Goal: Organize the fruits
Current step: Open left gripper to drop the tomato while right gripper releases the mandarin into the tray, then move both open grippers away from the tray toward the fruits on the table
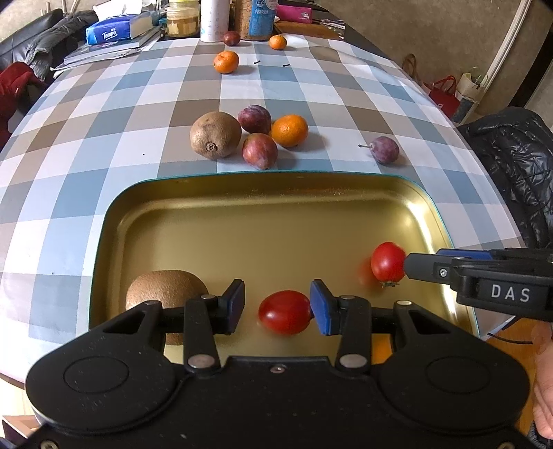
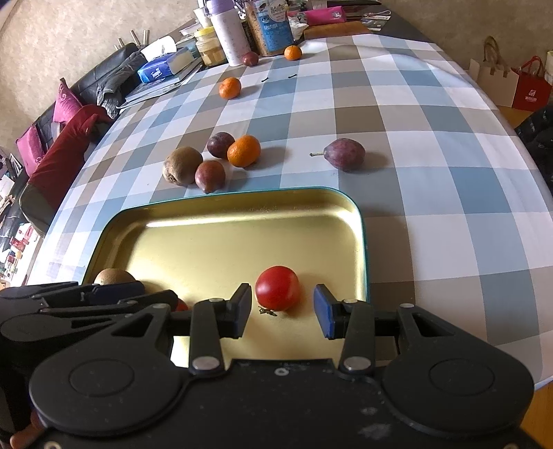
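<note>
While both grippers hang over the gold tray (image 1: 408, 193), each has a tomato between its spread fingers, and neither grips it. In the left wrist view, the left gripper (image 1: 277, 305) sits at lower centre, its blue pads apart; a red tomato (image 1: 285, 312) lies on the tray floor between them, seemingly touching the right-hand pad and clear of the other. A kiwi (image 1: 162, 288) rests in the tray's lower-left corner, partly hidden behind the gripper body. At the right edge of that frame the right gripper (image 1: 420, 264) comes in sideways, with a second tomato (image 1: 387, 264) right at its tip.

In the right wrist view, the right gripper (image 2: 281, 309) is released, and that second tomato (image 2: 277, 287) sits on the tray floor between the fingers, closer to the left-hand one, its stem end toward the camera.

Beyond the tray's far rim, on the checked tabletop (image 1: 103, 145), a cluster lies near centre frame: a large kiwi (image 1: 215, 134), two plums (image 1: 255, 119) (image 1: 260, 151) and a mandarin (image 1: 289, 130). A lone plum (image 1: 384, 149) with a stem lies off to the right. Two more mandarins (image 1: 226, 62) (image 1: 278, 42) and a dark plum (image 1: 231, 38) sit toward the top, near bottles, a jar and a tissue pack (image 1: 110, 32).
</note>
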Tool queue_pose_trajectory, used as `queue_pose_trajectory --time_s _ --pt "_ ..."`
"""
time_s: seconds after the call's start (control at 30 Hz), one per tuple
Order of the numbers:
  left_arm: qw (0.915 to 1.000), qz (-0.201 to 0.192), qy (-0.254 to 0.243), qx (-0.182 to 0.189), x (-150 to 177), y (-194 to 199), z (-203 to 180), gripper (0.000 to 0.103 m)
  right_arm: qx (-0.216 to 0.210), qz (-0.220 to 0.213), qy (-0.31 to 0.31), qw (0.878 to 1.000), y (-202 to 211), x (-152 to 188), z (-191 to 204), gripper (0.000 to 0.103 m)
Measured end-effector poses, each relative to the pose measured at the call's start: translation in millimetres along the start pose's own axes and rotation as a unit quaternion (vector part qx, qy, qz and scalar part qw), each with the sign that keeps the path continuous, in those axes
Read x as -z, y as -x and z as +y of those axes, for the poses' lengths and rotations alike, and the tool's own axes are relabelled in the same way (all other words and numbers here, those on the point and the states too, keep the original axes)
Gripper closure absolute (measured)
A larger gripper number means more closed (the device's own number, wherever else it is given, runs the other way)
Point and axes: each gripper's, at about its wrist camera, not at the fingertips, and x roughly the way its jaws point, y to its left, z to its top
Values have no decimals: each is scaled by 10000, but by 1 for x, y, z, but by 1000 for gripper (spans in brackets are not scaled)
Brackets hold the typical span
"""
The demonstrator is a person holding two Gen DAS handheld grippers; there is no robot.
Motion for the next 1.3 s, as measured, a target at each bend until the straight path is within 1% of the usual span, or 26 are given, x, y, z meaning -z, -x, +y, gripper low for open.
queue_pose_trajectory --time_s 0.17,0.5,0.73,1.17,1.3 --pt "10000 40 58 70 -5 1 5 52 58 2 22 10000 -1 -4 1 60" --pt "9997 -193 43 -175 -23 6 16 52 240 -84 112 9996 -7 -18 1 60" --pt "9991 -255 125 -310 -38 1 27 51 325 -107 95 9994 -14 -31 -1 60" --pt "9974 -379 214 -576 -68 -10 44 51 588 -311 -67 9978 -31 -67 -9 60" --pt "9969 -393 233 -645 -78 -14 48 51 626 -298 -181 9974 -39 -77 -12 60"
